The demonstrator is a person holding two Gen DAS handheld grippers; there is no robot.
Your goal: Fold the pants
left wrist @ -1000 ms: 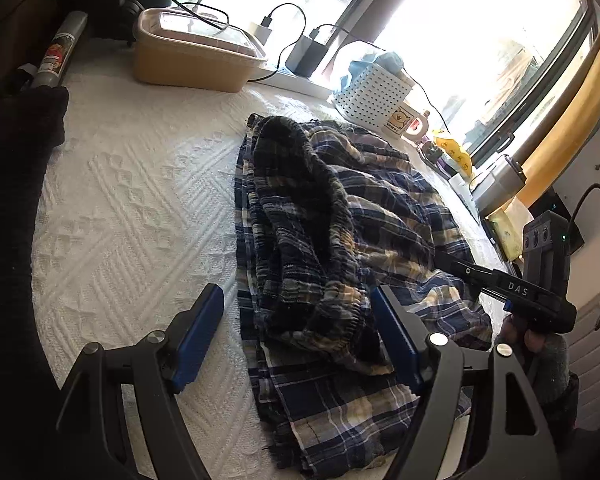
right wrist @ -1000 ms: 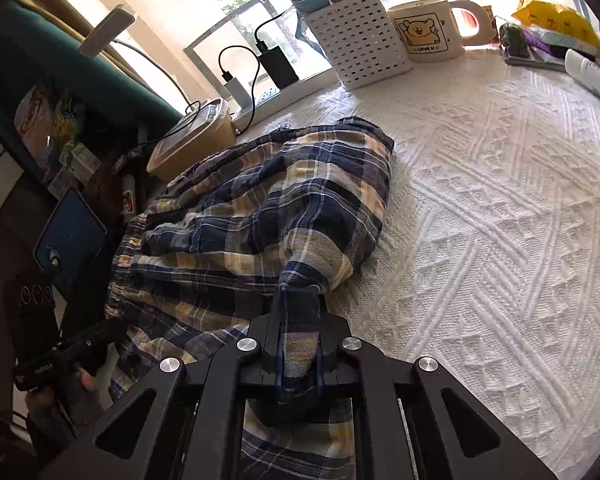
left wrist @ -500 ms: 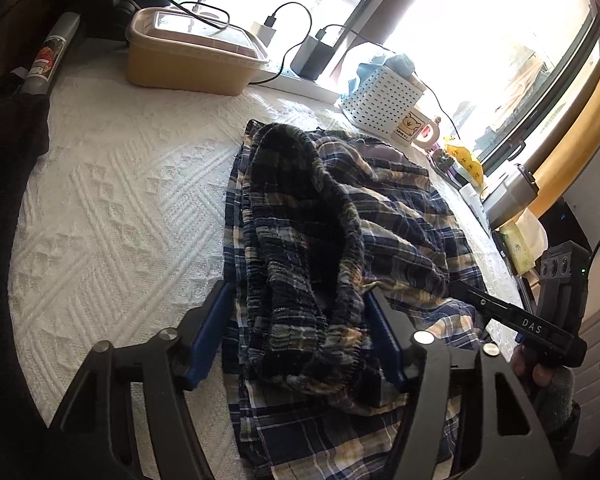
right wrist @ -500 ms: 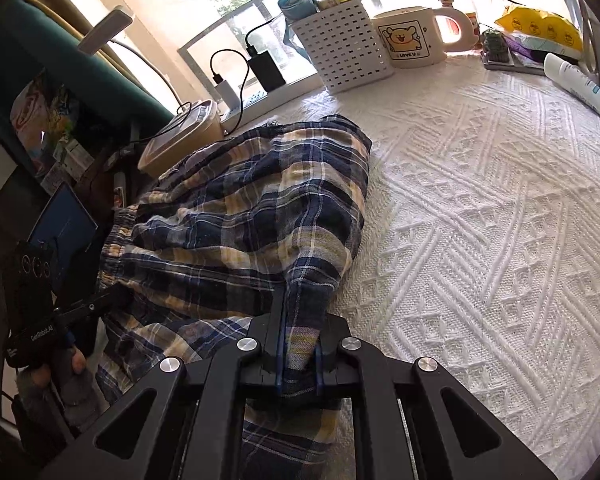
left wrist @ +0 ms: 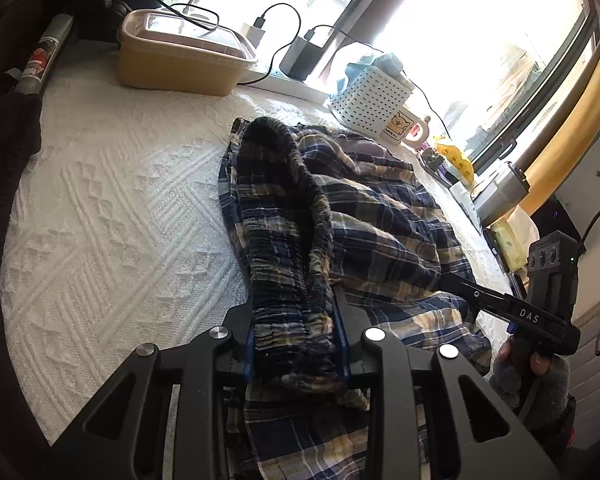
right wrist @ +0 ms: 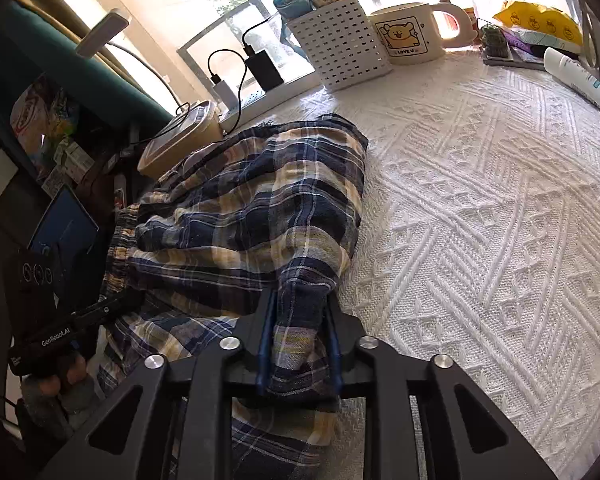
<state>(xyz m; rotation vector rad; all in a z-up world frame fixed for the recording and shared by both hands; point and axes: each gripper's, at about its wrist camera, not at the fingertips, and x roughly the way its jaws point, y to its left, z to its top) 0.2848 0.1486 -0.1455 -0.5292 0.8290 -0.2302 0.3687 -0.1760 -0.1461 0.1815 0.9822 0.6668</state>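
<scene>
Left gripper [left wrist: 296, 344]: jaws narrow and closing, gathered elastic waistband [left wrist: 288, 240] of the pants [left wrist: 380, 232] bunched between the blue pads and touching both. Probable reason: to take the waist end in a firm hold for the next fold.

Right gripper [right wrist: 300, 344]: jaws narrow and opening, a fold of plaid leg fabric between the pads; the cloth looks slack there, so this end is judged as being let go where it lies.

Pants: navy and tan plaid, lying in a loosely doubled heap on the white textured bed cover [right wrist: 480, 220], waistband ridge along the left side, legs spread to the right, near edge under both grippers. Fold judged partly made, not yet squared.

Person: gloved hand [left wrist: 532, 376] on the right gripper's handle, seen at far right of the left view.

Surroundings, far side by the window: tan lidded container [left wrist: 180, 56], white perforated basket [right wrist: 340, 44], cartoon mug [right wrist: 408, 36], chargers and cables. All well apart from the pants except the basket, near the far hem.
</scene>
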